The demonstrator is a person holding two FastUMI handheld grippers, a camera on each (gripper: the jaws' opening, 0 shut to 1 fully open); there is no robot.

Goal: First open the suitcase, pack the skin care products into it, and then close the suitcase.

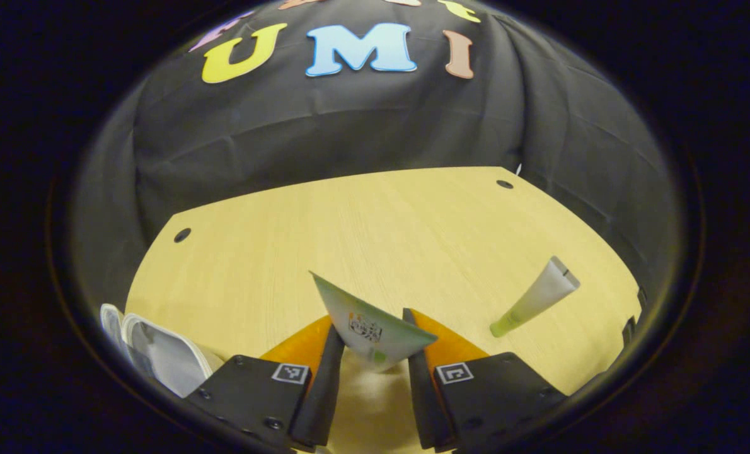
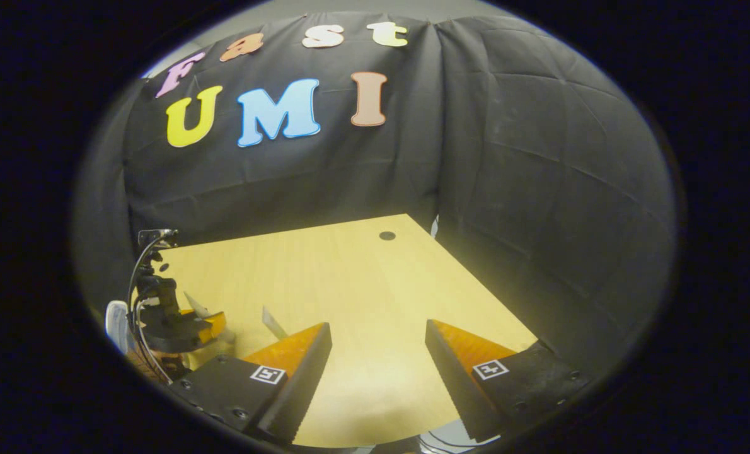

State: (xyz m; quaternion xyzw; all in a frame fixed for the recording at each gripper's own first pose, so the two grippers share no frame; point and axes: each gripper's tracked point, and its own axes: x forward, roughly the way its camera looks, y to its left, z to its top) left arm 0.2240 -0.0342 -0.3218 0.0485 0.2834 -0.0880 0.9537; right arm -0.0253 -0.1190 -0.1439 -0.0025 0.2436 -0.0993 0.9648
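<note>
My left gripper [image 1: 372, 325] is shut on a pale green skin care tube [image 1: 375, 328], held above the wooden table [image 1: 375, 233] with its flat crimped end pointing up and away. A second pale green tube [image 1: 536, 296] lies on the table to the right. Two pale curved edges of the suitcase [image 1: 161, 353] show at the lower left. In the right gripper view, my right gripper [image 2: 377, 325] stands open over the table [image 2: 350, 271] with nothing between its fingers. The left gripper [image 2: 173, 325] is far off at the left, and the lying tube's end [image 2: 273, 323] pokes out behind a finger.
Black cloth walls close the booth behind and to the right of the table. Round holes [image 1: 182, 234] [image 1: 505, 184] mark the far table corners. Cables [image 2: 137, 277] trail from the left gripper. A pale edge of the suitcase [image 2: 115, 315] sits at the far left.
</note>
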